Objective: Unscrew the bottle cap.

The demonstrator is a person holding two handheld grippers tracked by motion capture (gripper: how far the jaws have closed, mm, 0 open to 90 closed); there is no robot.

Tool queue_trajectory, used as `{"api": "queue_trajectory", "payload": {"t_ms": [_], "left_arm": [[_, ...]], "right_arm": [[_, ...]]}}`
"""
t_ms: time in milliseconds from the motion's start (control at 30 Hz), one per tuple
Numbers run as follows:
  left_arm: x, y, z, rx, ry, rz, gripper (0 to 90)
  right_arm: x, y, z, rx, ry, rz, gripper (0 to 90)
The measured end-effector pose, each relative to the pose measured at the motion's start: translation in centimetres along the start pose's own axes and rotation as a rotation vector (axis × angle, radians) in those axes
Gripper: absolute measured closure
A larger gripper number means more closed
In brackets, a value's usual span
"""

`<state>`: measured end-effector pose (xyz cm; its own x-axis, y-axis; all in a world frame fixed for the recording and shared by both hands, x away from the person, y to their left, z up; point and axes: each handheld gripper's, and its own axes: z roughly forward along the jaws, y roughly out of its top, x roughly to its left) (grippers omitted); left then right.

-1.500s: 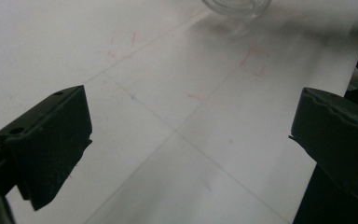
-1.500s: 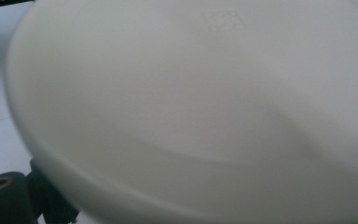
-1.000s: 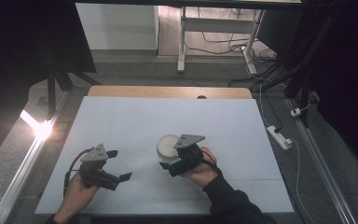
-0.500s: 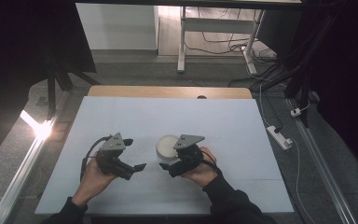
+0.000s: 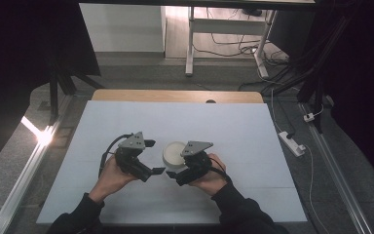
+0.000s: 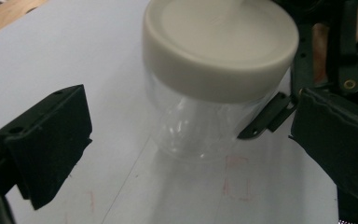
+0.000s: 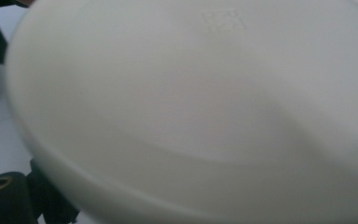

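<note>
A: Where's the jar [image 5: 174,153]?

B: We see it on the table [image 5: 253,146], near the front edge, between the two grippers. Clear body, cream lid [image 6: 219,44] on top. It stands upright.

A: Left gripper [image 5: 152,157]?

B: Jaws are spread wide. In the left gripper view one jaw sits at the left, apart from the jar, the other at the right edge. The jar lies ahead of the gap, slightly toward the right jaw. No contact that we can see. From the high view it's just left of the jar, pointing at it.

A: Right gripper [image 5: 174,170]?

B: Just right of the jar in the high view, hand [image 5: 213,176] behind it. In the left gripper view we see one of its jaws pressed against the clear wall, under the lid, on the far side. The right gripper view is very close to the lid, blurred; a bit of black jaw shows at the bottom left, under the lid rim. Second jaw is hidden, so we can't tell if it's actually clamped or just touching.

A: Anything else on the table?

B: A few faint red marks on the white surface in front of the jar in the left gripper view. Wooden strip [image 5: 175,95] along the far edge.
</note>
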<state>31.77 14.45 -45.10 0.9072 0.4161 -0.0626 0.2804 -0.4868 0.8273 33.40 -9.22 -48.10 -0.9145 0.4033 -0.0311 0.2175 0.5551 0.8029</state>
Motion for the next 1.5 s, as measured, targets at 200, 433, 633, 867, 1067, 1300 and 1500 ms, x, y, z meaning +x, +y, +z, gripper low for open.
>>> {"api": "queue_trajectory", "payload": {"t_ms": [200,433,633,867,1067,1300,1500], "left_arm": [[0.0,1.3,1.0,0.002,-0.044,0.028,0.0],[0.4,2.2,2.3,0.006,-0.118,0.061,0.0],[0.5,2.5,3.1,0.018,-0.166,0.094,0.3],[0.7,2.6,3.1,-0.010,-0.191,0.112,6.3],[0.5,2.6,3.1,-0.018,-0.169,0.096,6.7],[-0.2,2.8,3.4,-0.009,-0.086,0.054,7.3],[-1.2,3.3,3.6,-0.007,0.021,0.011,7.5]], "right_arm": [[0.1,0.1,0.2,0.000,0.010,-0.008,6.5],[0.3,0.1,0.2,-0.003,0.029,-0.013,6.5],[0.5,0.2,0.2,-0.008,0.046,-0.019,6.5],[0.7,0.3,0.2,-0.010,0.064,-0.035,6.5],[0.5,0.2,0.2,-0.008,0.065,-0.029,6.5],[0.4,0.2,0.3,0.002,0.032,-0.011,6.5],[0.2,0.3,0.2,0.003,-0.002,0.015,6.5]]}}
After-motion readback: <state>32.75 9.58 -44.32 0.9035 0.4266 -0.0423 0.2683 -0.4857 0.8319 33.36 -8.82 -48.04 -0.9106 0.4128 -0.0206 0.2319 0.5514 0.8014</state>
